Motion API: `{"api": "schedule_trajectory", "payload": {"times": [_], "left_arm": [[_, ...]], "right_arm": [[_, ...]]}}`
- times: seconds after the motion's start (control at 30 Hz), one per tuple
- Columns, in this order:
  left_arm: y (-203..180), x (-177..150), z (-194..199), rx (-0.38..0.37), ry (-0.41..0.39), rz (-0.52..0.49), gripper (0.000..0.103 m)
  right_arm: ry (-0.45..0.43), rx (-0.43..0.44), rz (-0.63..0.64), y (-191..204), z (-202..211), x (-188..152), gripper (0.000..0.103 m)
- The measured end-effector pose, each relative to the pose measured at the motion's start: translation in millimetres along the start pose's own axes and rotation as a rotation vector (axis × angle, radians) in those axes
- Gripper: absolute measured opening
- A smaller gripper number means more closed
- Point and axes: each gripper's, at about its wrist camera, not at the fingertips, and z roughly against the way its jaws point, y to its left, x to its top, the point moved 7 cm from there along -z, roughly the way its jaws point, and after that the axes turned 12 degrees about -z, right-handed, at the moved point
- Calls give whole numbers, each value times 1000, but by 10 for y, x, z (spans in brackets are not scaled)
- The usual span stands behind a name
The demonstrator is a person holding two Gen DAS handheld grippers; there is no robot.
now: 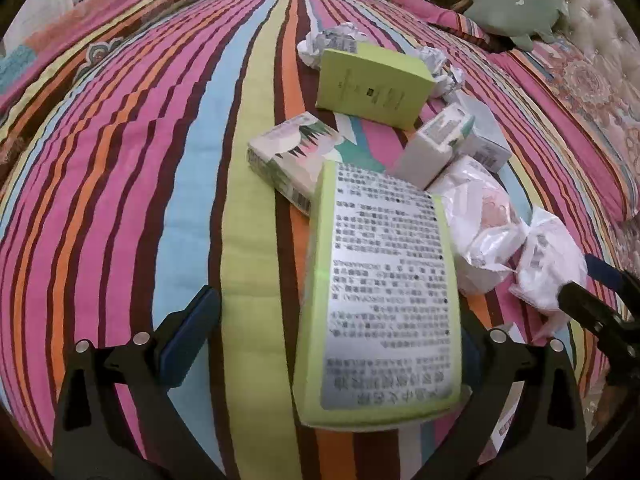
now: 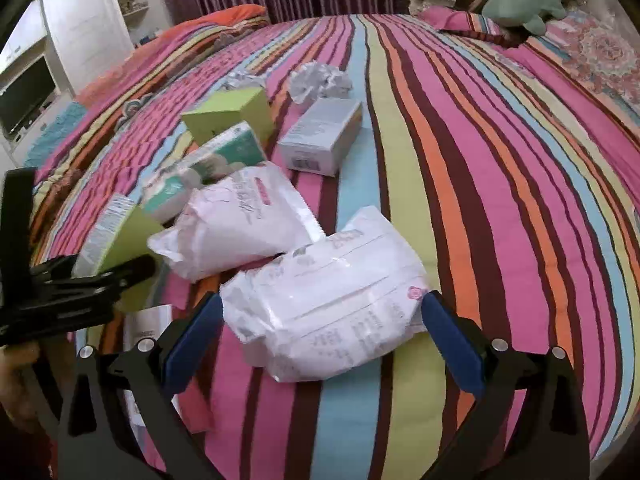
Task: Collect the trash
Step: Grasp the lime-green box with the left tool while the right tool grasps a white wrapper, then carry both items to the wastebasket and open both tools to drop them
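Your left gripper has its jaws spread wide around the near green box. The box's long axis runs straight away from the camera, near end tilted up, printed label facing the lens. Its right edge sits against the right pad; the left pad is well clear of it, so no clamp yet.

Your right gripper is also spread wide, straddling the near white plastic pack. The pack's long axis lies crosswise between the blue pads; both pads look just beside its ends, and you can't tell contact from this view. It rests on the striped bedspread.

Rest of the pile, all on the bedspread:
- second white pack, just behind the first, pointing left-to-right
- patterned carton, partly under the green box's far end
- second green box farther back, standing on a long side
- grey-white box, lying flat, beside crumpled paper

No bin or bag in either view.

Both grippers point forward over the bed, left one showing at the left edge of the right camera.
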Motion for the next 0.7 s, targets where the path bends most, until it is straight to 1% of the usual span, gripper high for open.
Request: {"api": "schedule_trajectory", "payload": {"times": [0.03,0.07,0.13,0.17,0.27,0.3,0.33,0.37,0.43,0.5,0.6,0.7], "left_arm": [[4,5,-1,-3,-2,0,97],[7,11,-8,-5,-1,0,97],[13,19,-28,-15,3,1,97],[17,26,-35,-15,4,3,97],[15,38,-50,-18,5,6,97],[12,41,-57,-17,8,6,95],[14,46,-60,-6,10,3,89],[20,46,-61,8,13,-1,84],[41,58,-55,28,11,-6,69],[65,64,-57,33,17,-1,63],[80,79,-58,59,16,-23,49],[92,73,-54,55,11,-18,49]], "right_arm": [[-15,-15,18,8,21,2,95],[-34,-52,55,12,30,6,95],[-17,-81,97,12,-44,-2,95],[16,-82,117,8,-121,-23,95],[27,-57,125,10,-187,5,95],[30,-52,121,11,-198,14,95],[30,-36,112,9,-209,31,95],[28,-25,105,15,-214,43,95],[40,-11,94,-5,-250,56,95],[47,-16,97,-4,-286,50,95],[48,-44,124,56,-329,42,95],[62,-56,114,69,-358,38,94]]}}
